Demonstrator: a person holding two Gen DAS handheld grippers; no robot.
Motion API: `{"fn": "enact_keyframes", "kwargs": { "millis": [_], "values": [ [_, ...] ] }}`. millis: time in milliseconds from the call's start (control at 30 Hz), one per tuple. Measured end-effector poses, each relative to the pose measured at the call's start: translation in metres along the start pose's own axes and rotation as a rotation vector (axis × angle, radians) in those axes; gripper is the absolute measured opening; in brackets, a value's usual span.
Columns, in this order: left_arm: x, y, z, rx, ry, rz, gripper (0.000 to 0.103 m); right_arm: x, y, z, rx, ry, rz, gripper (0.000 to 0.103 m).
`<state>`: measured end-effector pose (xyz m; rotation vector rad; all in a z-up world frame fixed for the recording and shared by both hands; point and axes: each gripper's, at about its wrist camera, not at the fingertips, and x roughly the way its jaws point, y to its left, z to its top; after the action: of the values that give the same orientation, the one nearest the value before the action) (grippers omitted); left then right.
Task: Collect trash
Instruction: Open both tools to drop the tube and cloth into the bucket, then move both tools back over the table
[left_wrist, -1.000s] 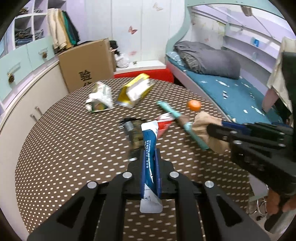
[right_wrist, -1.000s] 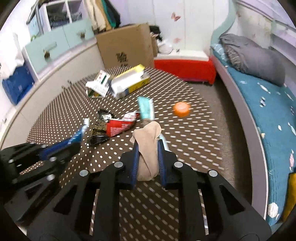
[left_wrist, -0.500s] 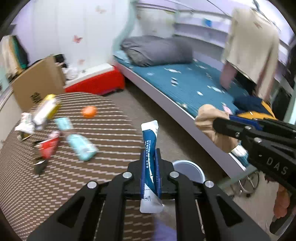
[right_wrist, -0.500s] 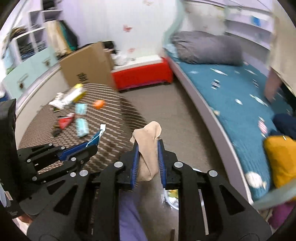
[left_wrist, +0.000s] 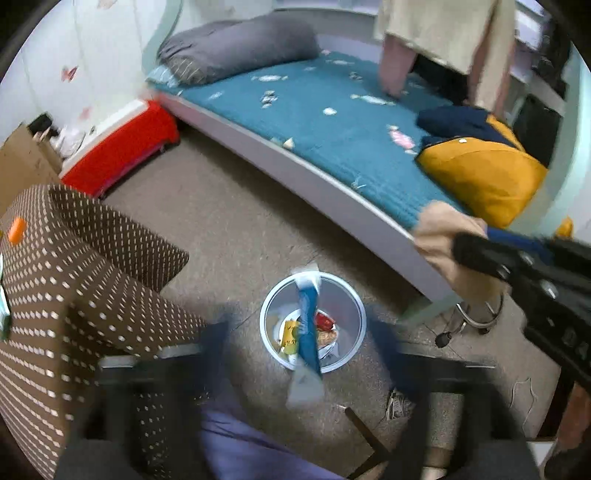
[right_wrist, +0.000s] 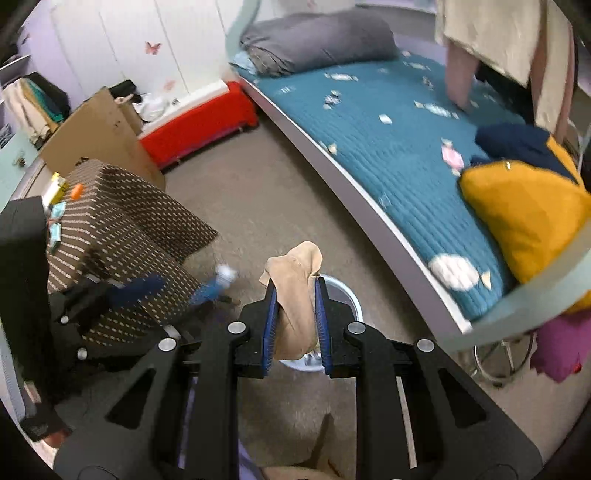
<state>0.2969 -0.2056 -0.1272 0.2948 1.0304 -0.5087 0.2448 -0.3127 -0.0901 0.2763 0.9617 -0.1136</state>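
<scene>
A white trash bin (left_wrist: 266, 314) stands on the floor with wrappers inside. Directly over it a blue and white wrapper (left_wrist: 307, 332) hangs loose between the blurred fingers of my left gripper (left_wrist: 303, 354), whose jaws are opening; the pads do not touch it. My right gripper (right_wrist: 295, 291) is shut on a beige cloth (right_wrist: 295, 280), held just above the bin's rim (right_wrist: 351, 297). From the left wrist, the right gripper (left_wrist: 458, 245) and the cloth (left_wrist: 439, 236) appear at the right. More trash, including an orange cap (right_wrist: 75, 191), lies on the dotted table (right_wrist: 122, 221).
A bed with a teal cover (left_wrist: 332, 122) and a yellow cushion (left_wrist: 484, 177) runs along the right. A red box (right_wrist: 199, 125) and a cardboard box (right_wrist: 92, 136) stand at the back. A stool's chrome base (left_wrist: 476, 317) is beside the bin. A purple-clad leg (left_wrist: 236, 443) is below.
Both grippers swung from the table to over the bin and tilted down. The left jaws spread apart and the blue wrapper came free. The right still grips the cloth.
</scene>
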Motion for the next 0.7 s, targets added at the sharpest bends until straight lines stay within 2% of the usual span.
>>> {"fn": "enact_keyframes", "kwargs": {
  "millis": [133,233,267,300,333,400,700],
  "values": [
    [0.003,0.009,-0.003,-0.013,0.018,0.025,0.081,0.014,-0.007,-0.006,0.023,0.034,0.001,0.02],
    [-0.007,0.025,-0.004,-0.042,0.004,0.056,0.081,0.03,0.002,-0.005,0.005,0.07,0.017,0.021],
    [-0.012,0.03,-0.004,-0.051,-0.004,0.063,0.081,0.033,0.005,-0.003,-0.003,0.081,0.01,0.032],
    [-0.016,0.035,-0.003,-0.058,-0.011,0.067,0.081,0.038,0.007,0.0,0.002,0.098,-0.012,0.066],
    [-0.02,0.038,-0.003,-0.062,-0.018,0.072,0.081,0.039,0.007,0.002,0.01,0.093,-0.026,0.072],
    [-0.029,0.044,-0.005,-0.062,-0.041,0.092,0.081,0.033,0.008,0.005,0.024,0.036,-0.021,0.072],
    [-0.063,0.065,-0.004,-0.087,-0.1,0.109,0.081,0.012,0.034,0.016,-0.029,0.003,-0.026,0.072]
  ]
}}
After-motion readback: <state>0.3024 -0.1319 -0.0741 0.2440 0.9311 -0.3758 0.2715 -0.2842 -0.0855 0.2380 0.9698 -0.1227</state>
